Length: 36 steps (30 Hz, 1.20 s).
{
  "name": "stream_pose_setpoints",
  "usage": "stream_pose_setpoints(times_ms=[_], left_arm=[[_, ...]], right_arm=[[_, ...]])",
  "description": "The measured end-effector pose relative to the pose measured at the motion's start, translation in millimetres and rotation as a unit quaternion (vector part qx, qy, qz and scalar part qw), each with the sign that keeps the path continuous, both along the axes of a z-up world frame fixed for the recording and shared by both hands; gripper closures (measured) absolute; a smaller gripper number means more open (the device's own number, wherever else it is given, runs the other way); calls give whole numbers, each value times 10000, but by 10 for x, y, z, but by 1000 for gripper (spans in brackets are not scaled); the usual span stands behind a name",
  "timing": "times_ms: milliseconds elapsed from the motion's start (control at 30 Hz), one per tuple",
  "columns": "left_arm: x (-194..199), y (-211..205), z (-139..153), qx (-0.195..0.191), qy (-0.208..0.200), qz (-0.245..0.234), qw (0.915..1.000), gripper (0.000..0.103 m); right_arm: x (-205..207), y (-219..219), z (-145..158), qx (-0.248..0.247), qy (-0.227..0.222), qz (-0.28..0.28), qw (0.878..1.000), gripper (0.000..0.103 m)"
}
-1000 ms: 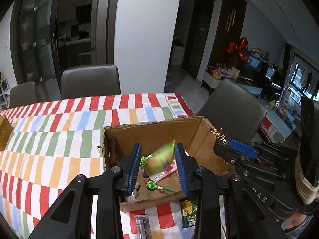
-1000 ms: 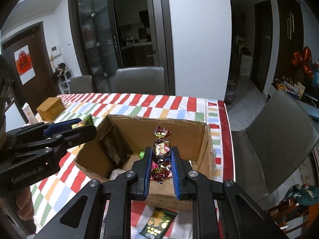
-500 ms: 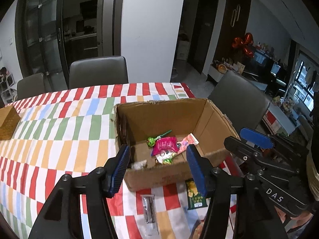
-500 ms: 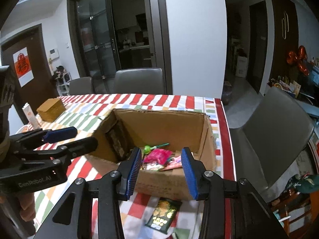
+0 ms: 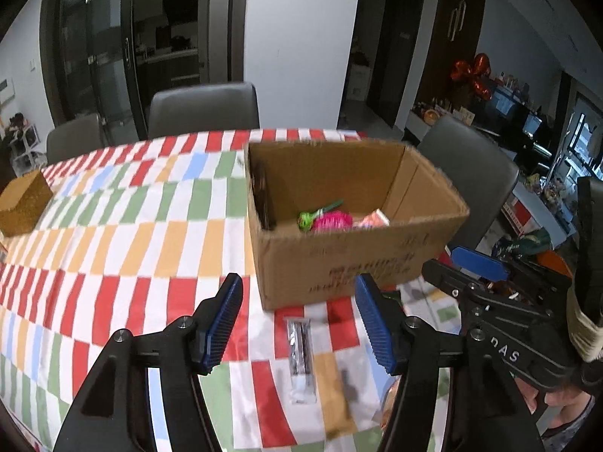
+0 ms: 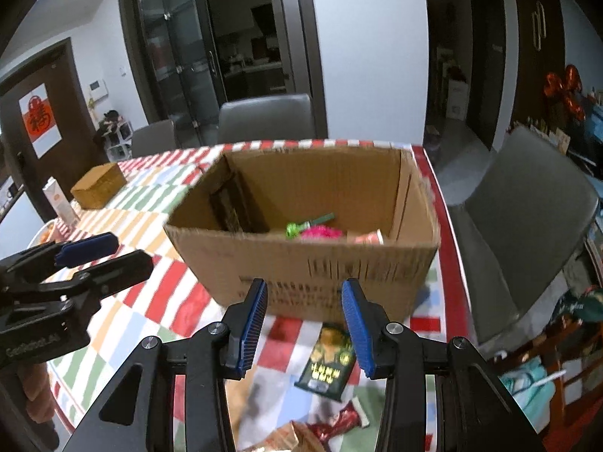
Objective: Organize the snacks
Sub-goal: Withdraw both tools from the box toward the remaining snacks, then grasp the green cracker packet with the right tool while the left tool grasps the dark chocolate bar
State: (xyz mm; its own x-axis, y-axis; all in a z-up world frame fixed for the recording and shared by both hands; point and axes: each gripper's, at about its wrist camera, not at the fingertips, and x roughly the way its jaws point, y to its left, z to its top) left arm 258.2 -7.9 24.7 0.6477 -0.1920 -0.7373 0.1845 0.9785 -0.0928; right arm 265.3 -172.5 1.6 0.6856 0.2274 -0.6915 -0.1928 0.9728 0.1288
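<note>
A cardboard box [image 5: 350,260] is set on the table [image 5: 124,233] just ahead of both claws. Inside it, a lollipop [image 5: 307,219] is seen left of a round sweet [image 5: 333,222], with a packet [image 5: 375,219] to the right. Between the left gripper [image 5: 297,320] fingers and the box, a foil bar [image 5: 300,354] is laid. Below the right gripper [image 6: 303,318], before the box, a flat pouch [image 6: 328,361] is found. A small box [image 5: 22,203] is placed far left, chairs [image 5: 203,109] behind the table
</note>
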Motion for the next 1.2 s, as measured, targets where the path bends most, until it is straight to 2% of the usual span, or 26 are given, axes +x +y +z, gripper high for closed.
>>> stream_pose_setpoints(times_ms=[433,600,700,1000,1100,1200], left_arm=[[-28,23,-708,61,723,-6,9974,42],[-22,-15,-955,200,949,-60,9953,43],[-22,-59,-1060,235,1057,-115,9941,43],[119,-158,-1297,290,1288,-135,9912,44],[152,-212,-1361,385,1327,-155,9903,50],[180,-236,-1418,425,1359,-151,9897,50]], right_arm=[[-35,18,-646,-82,850,-119,9963,61],[14,36,-855,-153,1130,-178,9933,60],[51,21,-953,-173,1223,-236,9921,53],[165,18,-1147,-225,1413,-297,9893,52],[217,45,-1202,-282,1464,-289,9884,52],[260,77,-1239,-364,1468,-313,9880,52]])
